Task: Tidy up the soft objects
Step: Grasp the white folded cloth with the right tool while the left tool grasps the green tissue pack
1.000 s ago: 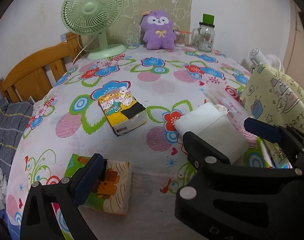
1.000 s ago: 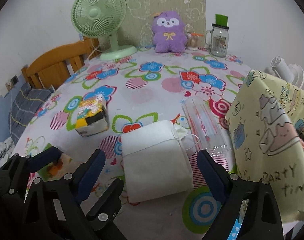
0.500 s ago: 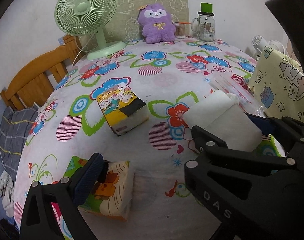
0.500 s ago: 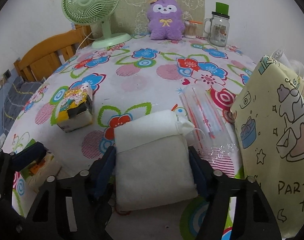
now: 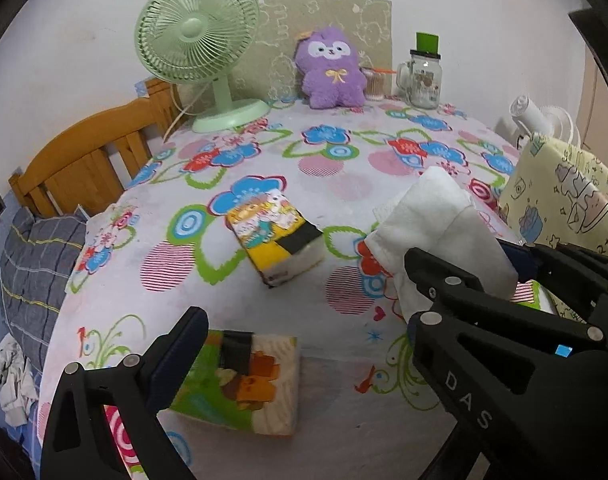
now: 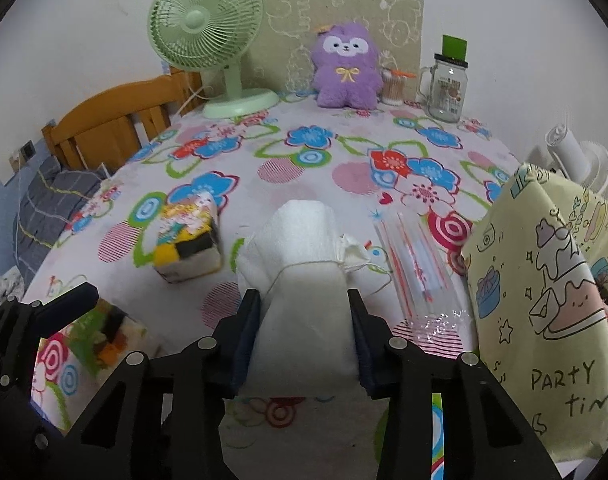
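Right claw (image 6: 304, 320) closing, pads pinching white cloth pouch (image 6: 304, 280) above worktop (image 6: 343, 152); left claw (image 5: 304, 300) open, empty.

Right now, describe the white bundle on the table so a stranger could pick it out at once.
On the flower-print table, look at the near edge, just left of the yellow cartoon bag. There the right claw is closing on a white cloth bundle tied round with string. It is the only plain white thing: the tissue packs beside it are brightly printed.
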A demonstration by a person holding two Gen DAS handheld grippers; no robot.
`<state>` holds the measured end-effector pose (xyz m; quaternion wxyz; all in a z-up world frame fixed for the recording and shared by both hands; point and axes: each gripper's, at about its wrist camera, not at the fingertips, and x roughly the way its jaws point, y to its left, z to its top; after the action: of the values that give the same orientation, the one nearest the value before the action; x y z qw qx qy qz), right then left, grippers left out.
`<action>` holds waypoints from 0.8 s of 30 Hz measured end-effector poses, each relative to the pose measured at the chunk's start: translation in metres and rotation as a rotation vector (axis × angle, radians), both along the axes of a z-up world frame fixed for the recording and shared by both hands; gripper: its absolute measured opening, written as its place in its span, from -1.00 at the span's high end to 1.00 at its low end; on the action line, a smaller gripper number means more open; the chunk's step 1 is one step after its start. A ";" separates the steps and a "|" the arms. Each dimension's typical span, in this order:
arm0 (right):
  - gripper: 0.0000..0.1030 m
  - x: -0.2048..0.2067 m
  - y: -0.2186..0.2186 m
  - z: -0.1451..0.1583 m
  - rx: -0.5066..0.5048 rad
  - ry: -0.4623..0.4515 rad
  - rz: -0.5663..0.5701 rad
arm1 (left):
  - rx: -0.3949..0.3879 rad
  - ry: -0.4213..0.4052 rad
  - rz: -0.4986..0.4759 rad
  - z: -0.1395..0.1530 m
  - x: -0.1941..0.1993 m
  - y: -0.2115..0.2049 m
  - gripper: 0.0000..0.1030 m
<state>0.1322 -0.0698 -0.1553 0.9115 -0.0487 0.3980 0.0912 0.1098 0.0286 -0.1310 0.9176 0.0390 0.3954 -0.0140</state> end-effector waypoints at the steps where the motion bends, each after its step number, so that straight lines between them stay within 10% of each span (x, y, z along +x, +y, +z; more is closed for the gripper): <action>1: 0.13 -0.001 0.002 0.001 0.001 -0.002 0.003 | -0.001 -0.002 0.002 0.001 0.000 0.001 -0.96; 24: 0.16 -0.009 0.048 -0.010 -0.034 0.040 0.053 | -0.063 0.048 0.058 -0.020 -0.004 0.053 -0.96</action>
<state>0.1231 -0.0217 -0.1648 0.8997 -0.0729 0.4163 0.1094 0.1059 0.0819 -0.1514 0.9086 -0.0018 0.4176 -0.0009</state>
